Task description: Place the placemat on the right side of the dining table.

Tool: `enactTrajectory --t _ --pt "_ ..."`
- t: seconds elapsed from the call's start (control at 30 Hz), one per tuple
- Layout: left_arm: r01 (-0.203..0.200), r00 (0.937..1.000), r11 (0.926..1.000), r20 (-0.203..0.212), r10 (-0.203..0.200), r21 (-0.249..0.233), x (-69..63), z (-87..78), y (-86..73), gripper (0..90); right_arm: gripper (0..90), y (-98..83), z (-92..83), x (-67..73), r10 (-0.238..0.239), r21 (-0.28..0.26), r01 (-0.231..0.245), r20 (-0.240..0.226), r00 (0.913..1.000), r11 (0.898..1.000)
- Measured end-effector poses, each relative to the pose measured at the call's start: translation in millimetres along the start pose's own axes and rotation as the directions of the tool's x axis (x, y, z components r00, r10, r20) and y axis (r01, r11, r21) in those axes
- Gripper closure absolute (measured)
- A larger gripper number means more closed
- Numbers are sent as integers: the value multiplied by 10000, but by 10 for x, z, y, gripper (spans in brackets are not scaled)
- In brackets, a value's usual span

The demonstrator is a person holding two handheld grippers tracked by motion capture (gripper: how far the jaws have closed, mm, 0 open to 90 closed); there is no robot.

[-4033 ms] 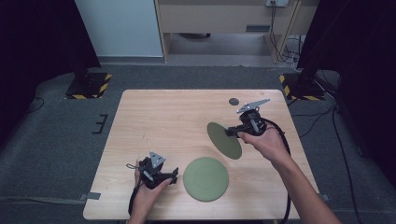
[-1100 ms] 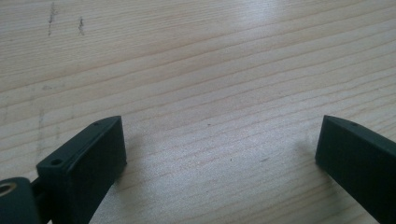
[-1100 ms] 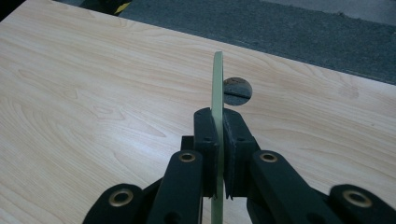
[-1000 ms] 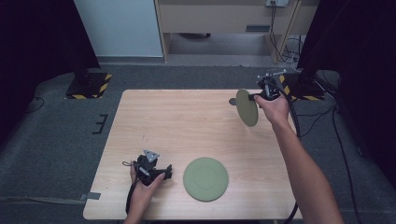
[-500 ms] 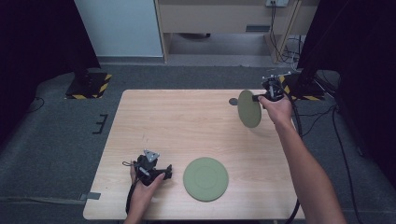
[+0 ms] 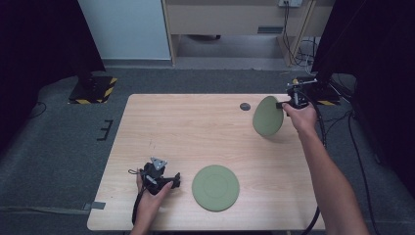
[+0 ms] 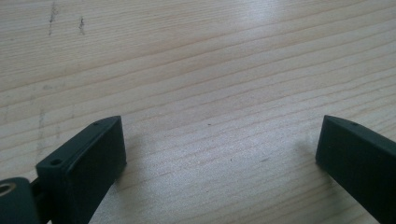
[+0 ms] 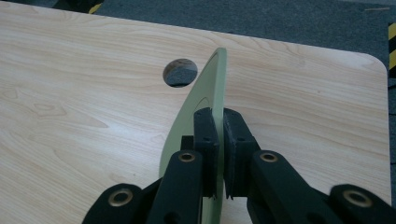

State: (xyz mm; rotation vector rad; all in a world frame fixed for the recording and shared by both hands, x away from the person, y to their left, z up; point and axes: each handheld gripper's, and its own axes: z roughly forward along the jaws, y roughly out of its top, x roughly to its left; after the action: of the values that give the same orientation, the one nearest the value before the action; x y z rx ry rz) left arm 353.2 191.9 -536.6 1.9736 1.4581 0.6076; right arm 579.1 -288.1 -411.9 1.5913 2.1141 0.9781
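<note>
Left gripper [image 6: 157, 177]: near the counter's [image 6: 186, 132] front-left edge, resting low over bare wood. Jaws wide apart, nothing between them, as its own view confirms.

Flat plate [image 6: 215, 187]: pale green, round, lying face-up on the counter just to the right of the left gripper, apart from it. The left hand [image 6: 149, 198] is much the nearer to it.

Cable hole [image 6: 244, 105]: small dark round opening near the counter's far edge, left of the held plate.

Held plate [image 6: 268, 115]: second pale green disc, near the far-right corner, turned on edge and lifted off the wood. Its face looks toward the counter's left.

Right gripper [image 8: 219, 140]: jaws narrow, clamped across the held plate's rim, one on each face. The disc runs straight ahead of the jaws toward the cable hole.
</note>
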Motion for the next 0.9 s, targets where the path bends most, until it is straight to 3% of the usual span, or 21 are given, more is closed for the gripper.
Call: enactTrajectory --t 0.4,0.9 --pt "15 10000 10000 -23 -15 0 -2 -3 -3 11 858 -151 57 -266 487 5 -487 -49 9988 9988" --pt "19 10000 10000 -25 -19 4 -2 -3 -3 10 857 -304 184 -466 897 202 -898 59 9960 9958"
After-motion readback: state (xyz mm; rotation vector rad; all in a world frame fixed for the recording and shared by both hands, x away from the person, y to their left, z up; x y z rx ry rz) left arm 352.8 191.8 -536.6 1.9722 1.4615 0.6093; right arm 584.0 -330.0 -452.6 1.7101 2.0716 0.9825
